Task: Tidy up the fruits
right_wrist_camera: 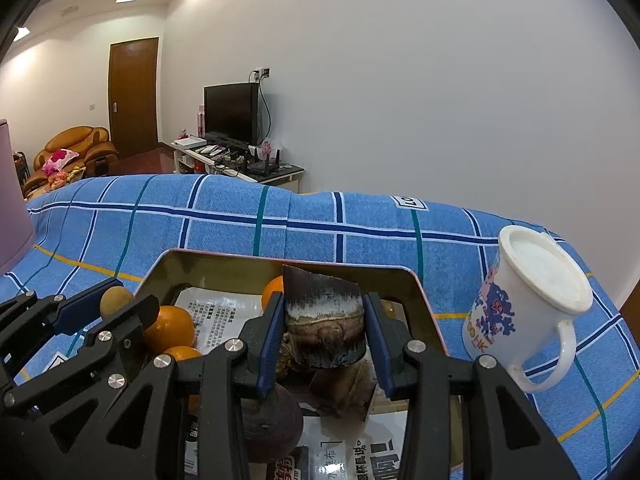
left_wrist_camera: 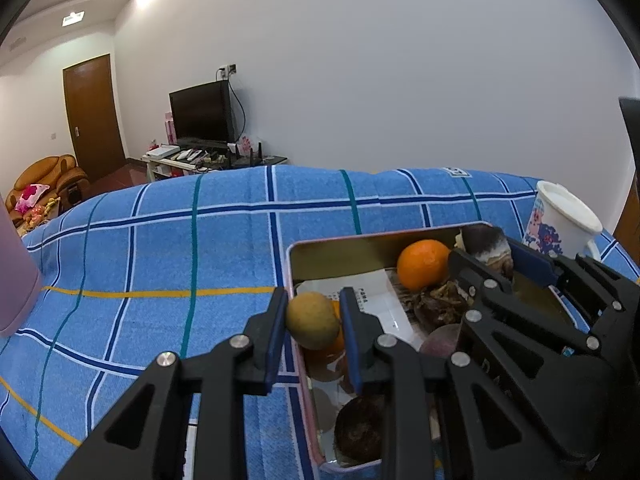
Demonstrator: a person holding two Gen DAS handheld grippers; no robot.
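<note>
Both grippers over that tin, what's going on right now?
A person is sorting fruit with two handheld grippers over an open tin on a blue plaid cloth. The left gripper is shut on a small yellow-brown fruit; the right gripper is clamped on a dark, husky chunk. Oranges lie in the tin, and a white mug stands beside it.

A tin (right_wrist_camera: 420, 292) holding oranges (right_wrist_camera: 168, 330) sits on the cloth (right_wrist_camera: 240, 216), mug (right_wrist_camera: 532, 304) to its right.
</note>
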